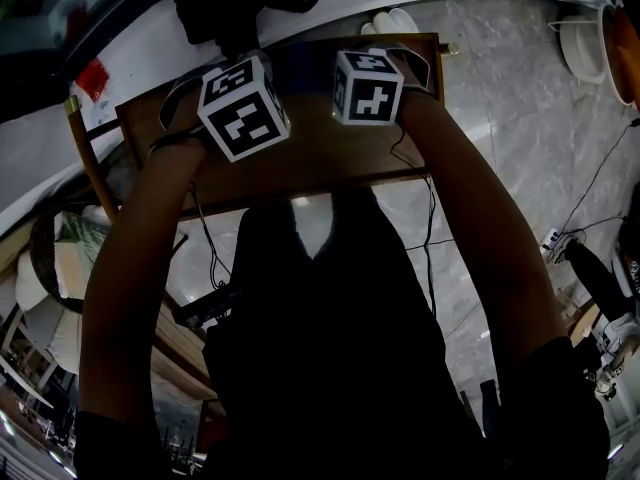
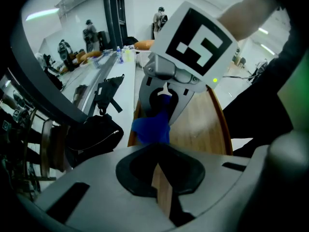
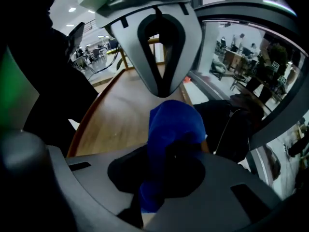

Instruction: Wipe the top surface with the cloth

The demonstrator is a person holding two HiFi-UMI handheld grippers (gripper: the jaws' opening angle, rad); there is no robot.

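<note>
My right gripper (image 3: 166, 178) pinches the blue cloth (image 3: 175, 122), with the wooden table (image 3: 113, 117) below it. Opposite it, my left gripper (image 2: 161, 178) is pressed together, empty.

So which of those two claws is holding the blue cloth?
The right gripper: blue cloth bunched between its jaws; the left gripper has closed jaws pinching nothing.

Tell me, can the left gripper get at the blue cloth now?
Probably yes: the left gripper points at the blue cloth over bare wooden top, nothing between, though the right gripper is shut on it.
</note>
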